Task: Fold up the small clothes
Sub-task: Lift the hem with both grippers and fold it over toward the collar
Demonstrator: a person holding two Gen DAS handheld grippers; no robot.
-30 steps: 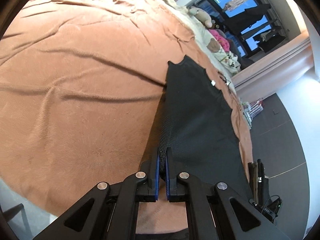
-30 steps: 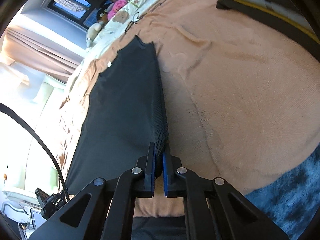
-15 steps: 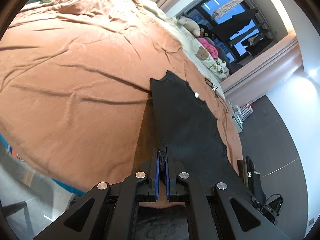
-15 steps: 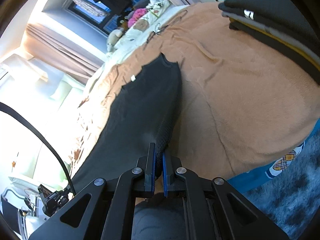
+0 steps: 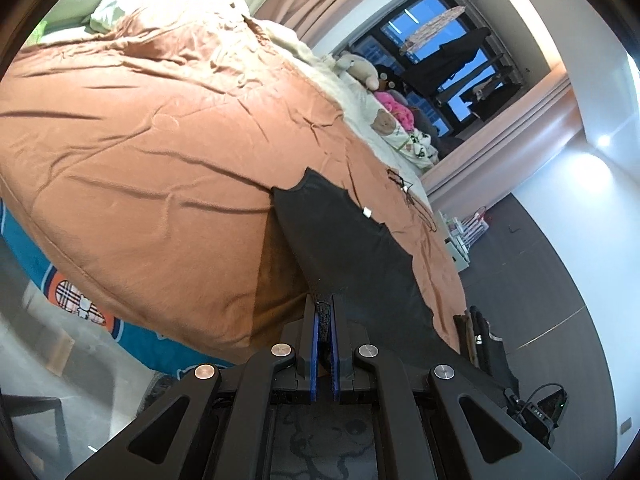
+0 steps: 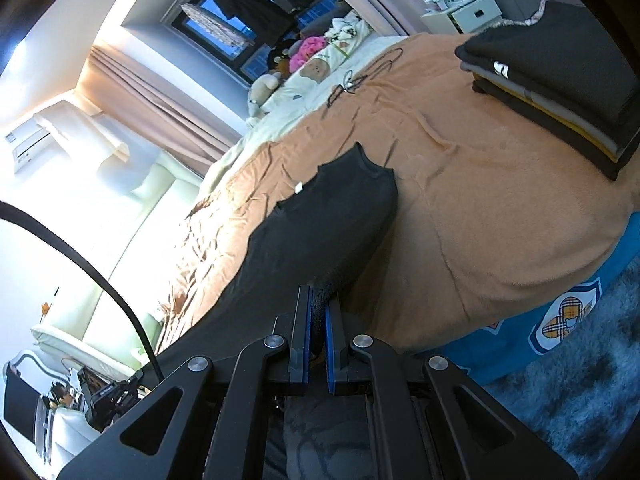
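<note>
A black sleeveless top lies stretched over the orange-brown bedspread, its neckline with a small white tag at the far end. My left gripper is shut on one near corner of its hem. My right gripper is shut on the other near corner of the top. Both hold the hem lifted off the bed near its front edge, so the cloth rises toward me.
A stack of folded dark clothes sits on the bed at the right. Plush toys and pillows lie at the bed's far end by the window. A black cord lies beyond the top. A blue rug is below.
Both grippers have pulled back and up with the hem. The top has slid toward the bed's near edge, and the bed's side and the floor have come into view.
</note>
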